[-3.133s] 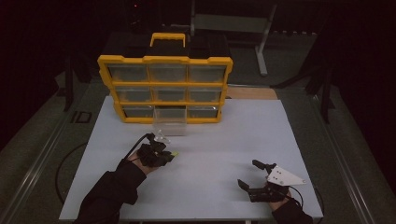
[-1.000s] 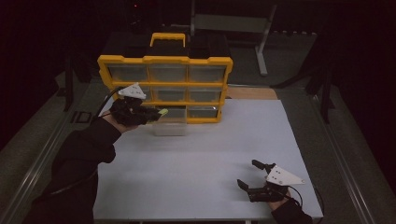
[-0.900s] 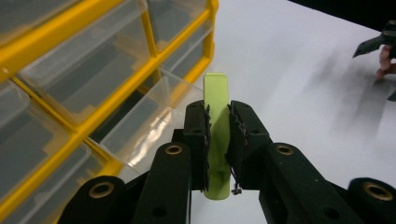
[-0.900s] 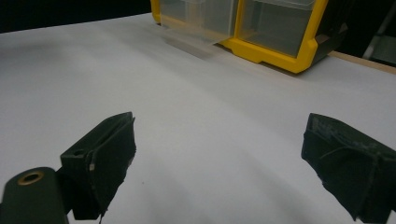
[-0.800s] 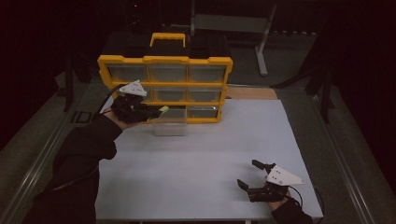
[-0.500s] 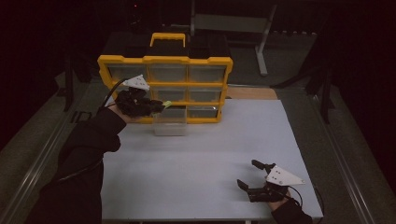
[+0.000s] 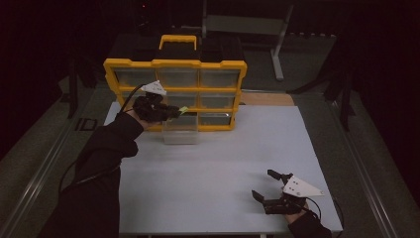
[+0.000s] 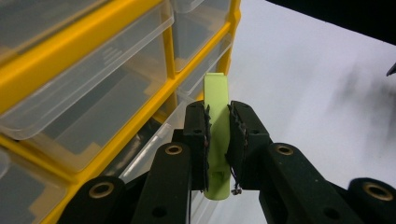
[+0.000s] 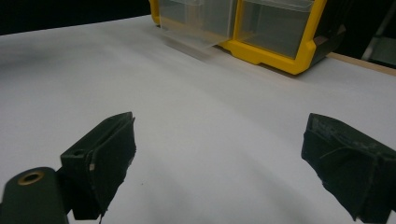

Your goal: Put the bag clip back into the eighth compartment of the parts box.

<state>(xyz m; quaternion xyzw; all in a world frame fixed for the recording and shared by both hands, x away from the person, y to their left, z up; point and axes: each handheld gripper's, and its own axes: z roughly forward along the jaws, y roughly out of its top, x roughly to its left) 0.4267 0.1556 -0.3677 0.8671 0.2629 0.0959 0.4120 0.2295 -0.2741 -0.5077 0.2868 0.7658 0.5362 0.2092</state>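
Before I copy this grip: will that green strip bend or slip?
Likely stiff: the green strip juts straight past the left gripper, no droop. Probably light, being thin. Slipping seems unlikely; the toothed jaws press both its faces above the pulled-out clear drawer.

The jaws hide the middle of the green strip; the drawers' contents are too dim to tell.

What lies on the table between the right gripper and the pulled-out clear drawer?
Nothing: in the high view, bare white table separates the right gripper from the clear drawer.
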